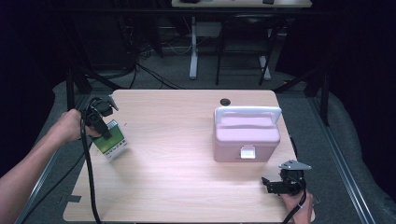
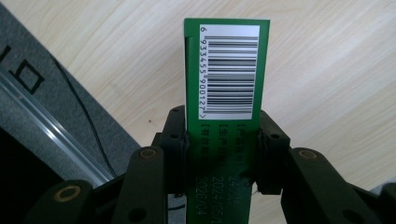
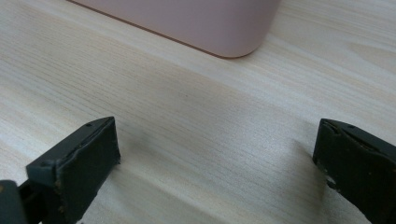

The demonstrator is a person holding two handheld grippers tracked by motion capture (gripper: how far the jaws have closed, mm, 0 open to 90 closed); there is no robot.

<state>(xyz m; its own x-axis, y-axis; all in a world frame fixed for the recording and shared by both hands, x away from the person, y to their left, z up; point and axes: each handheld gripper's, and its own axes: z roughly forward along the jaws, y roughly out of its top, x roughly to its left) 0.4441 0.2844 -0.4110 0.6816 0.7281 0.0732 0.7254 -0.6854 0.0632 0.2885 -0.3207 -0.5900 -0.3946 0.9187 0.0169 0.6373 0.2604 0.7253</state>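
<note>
A: What is on the table [image 1: 187, 177]?

B: A pale wood-grain top with rounded corners. The landmark is a pink storage box [image 1: 246, 134]: smooth matte plastic, rounded edges, a white handle [image 1: 247, 112] arched over its lid and a white latch [image 1: 247, 151] on its near face.

A: And the grippers, relative to that box?

B: The left gripper [image 1: 108, 133] is well to the box's left, at the table's left edge. It clamps a flat green carton [image 1: 111, 140], held tilted. The right gripper [image 1: 267, 183] sits just in front of the box's near right corner, low over the table, with a grey three-cornered plate [image 1: 294, 165] on top.

A: Its jaws?

B: Spread wide, with nothing between them. In the right gripper view the two black pads [image 3: 91, 158] look worn and chipped at the edges, with bare wood grain between, and the box's rounded pink corner [image 3: 224, 28] lies beyond them.

A: What does the left gripper view add?

B: The carton's narrow side [image 2: 224, 70]: glossy green card with a white barcode label [image 2: 229, 70] and small printed text below, details the high view cannot resolve. The black jaws press on both sides of that carton. It also shows grey floor matting [image 2: 42, 121] past the table edge.

A: And the high view alone?

B: The carton's broad face with a pale printed panel, a small dark round thing [image 1: 225, 101] behind the box, and the person's forearms.
</note>
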